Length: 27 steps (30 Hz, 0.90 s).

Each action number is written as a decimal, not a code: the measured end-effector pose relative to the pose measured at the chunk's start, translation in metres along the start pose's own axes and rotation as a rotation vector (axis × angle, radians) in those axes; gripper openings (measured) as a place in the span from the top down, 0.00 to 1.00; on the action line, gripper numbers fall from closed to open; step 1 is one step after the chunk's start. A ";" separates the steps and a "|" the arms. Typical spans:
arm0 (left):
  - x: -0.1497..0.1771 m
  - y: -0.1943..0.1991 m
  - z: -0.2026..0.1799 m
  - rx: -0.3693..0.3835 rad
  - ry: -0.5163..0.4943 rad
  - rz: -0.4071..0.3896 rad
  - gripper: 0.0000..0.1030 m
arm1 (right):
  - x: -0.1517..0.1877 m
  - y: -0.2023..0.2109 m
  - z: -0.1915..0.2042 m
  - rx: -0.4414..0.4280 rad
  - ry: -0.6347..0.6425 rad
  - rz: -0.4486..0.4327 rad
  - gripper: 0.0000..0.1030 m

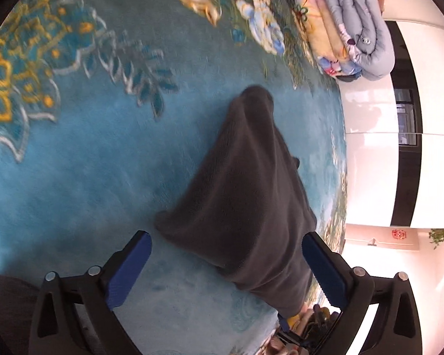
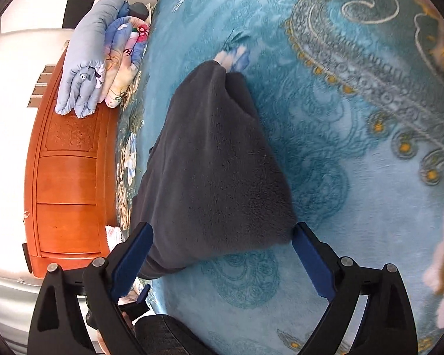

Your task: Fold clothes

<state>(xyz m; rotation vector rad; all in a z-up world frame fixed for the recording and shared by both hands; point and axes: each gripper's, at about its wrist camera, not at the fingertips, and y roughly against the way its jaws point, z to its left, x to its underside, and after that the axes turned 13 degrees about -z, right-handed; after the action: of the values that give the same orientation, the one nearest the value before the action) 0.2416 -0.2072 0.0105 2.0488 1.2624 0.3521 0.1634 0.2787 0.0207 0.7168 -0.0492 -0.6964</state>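
Grey fleece garment [image 1: 239, 195] on blue blanket [image 1: 83, 183], between wide-open jaws of left gripper [image 1: 226, 266] and right gripper [image 2: 222, 254].

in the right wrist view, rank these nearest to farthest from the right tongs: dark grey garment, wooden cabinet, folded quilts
1. dark grey garment: directly ahead, its near edge between the open right tongs, on the blue blanket.
2. wooden cabinet: to the left, beside the bed.
3. folded quilts: upper left, at the far end.
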 end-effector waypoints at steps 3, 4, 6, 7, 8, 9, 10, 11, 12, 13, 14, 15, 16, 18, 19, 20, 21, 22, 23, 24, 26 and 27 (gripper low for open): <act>0.005 -0.015 -0.004 -0.002 -0.034 0.006 0.00 | 0.001 -0.009 -0.002 -0.014 -0.011 -0.019 0.07; 0.006 -0.019 -0.001 0.001 -0.011 0.013 0.00 | 0.001 -0.012 -0.003 -0.018 -0.014 -0.022 0.07; 0.011 -0.027 0.007 -0.001 0.060 0.034 0.00 | 0.001 -0.019 -0.004 -0.021 -0.020 -0.022 0.07; 0.013 -0.031 0.012 -0.008 0.090 0.047 0.00 | 0.001 -0.023 -0.005 -0.023 -0.023 -0.022 0.07; 0.014 -0.035 0.016 -0.004 0.118 0.057 0.01 | 0.001 -0.027 -0.007 -0.028 -0.031 -0.022 0.07; 0.014 -0.037 0.020 0.006 0.138 0.054 0.01 | 0.001 -0.030 -0.009 -0.035 -0.046 -0.022 0.07; 0.013 -0.037 0.022 0.015 0.156 0.044 0.01 | 0.001 -0.034 -0.012 -0.043 -0.063 -0.023 0.07; 0.011 -0.037 0.023 0.037 0.176 0.033 0.01 | 0.001 -0.037 -0.014 -0.052 -0.081 -0.028 0.07; 0.008 -0.037 0.024 0.059 0.195 0.022 0.02 | 0.000 -0.040 -0.016 -0.060 -0.099 -0.037 0.07; 0.005 -0.037 0.024 0.079 0.211 0.008 0.04 | -0.001 -0.042 -0.017 -0.071 -0.111 -0.046 0.07; 0.003 -0.038 0.025 0.090 0.224 -0.004 0.06 | -0.003 -0.043 -0.017 -0.086 -0.117 -0.055 0.07; 0.002 -0.039 0.025 0.101 0.238 -0.015 0.07 | -0.005 -0.045 -0.017 -0.101 -0.124 -0.065 0.07; 0.001 -0.042 0.026 0.104 0.243 -0.016 0.10 | -0.007 -0.046 -0.017 -0.113 -0.128 -0.070 0.07; 0.001 -0.048 0.027 0.108 0.248 -0.019 0.19 | -0.011 -0.049 -0.017 -0.133 -0.131 -0.071 0.06; 0.002 -0.048 0.029 0.122 0.256 -0.023 0.22 | -0.013 -0.051 -0.016 -0.143 -0.132 -0.071 0.06; 0.002 -0.048 0.032 0.139 0.274 -0.026 0.23 | -0.015 -0.052 -0.016 -0.153 -0.134 -0.071 0.06; 0.002 -0.048 0.034 0.157 0.294 -0.028 0.24 | -0.016 -0.052 -0.018 -0.170 -0.142 -0.077 0.06; 0.001 -0.050 0.037 0.166 0.313 -0.027 0.25 | -0.016 -0.051 -0.021 -0.195 -0.158 -0.088 0.07; 0.000 -0.051 0.039 0.175 0.332 -0.026 0.25 | -0.015 -0.050 -0.024 -0.212 -0.171 -0.096 0.08; 0.001 -0.052 0.040 0.173 0.332 -0.027 0.26 | -0.014 -0.049 -0.027 -0.215 -0.180 -0.101 0.10; -0.001 -0.052 0.034 0.135 0.278 -0.036 0.31 | -0.013 -0.049 -0.030 -0.196 -0.186 -0.103 0.21; -0.003 -0.051 0.030 0.115 0.257 -0.041 0.35 | -0.013 -0.049 -0.029 -0.181 -0.184 -0.097 0.24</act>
<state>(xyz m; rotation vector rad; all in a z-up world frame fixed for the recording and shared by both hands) 0.2228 -0.2078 -0.0457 2.1204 1.5070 0.5488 0.1335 0.2768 -0.0294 0.4831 -0.1187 -0.8470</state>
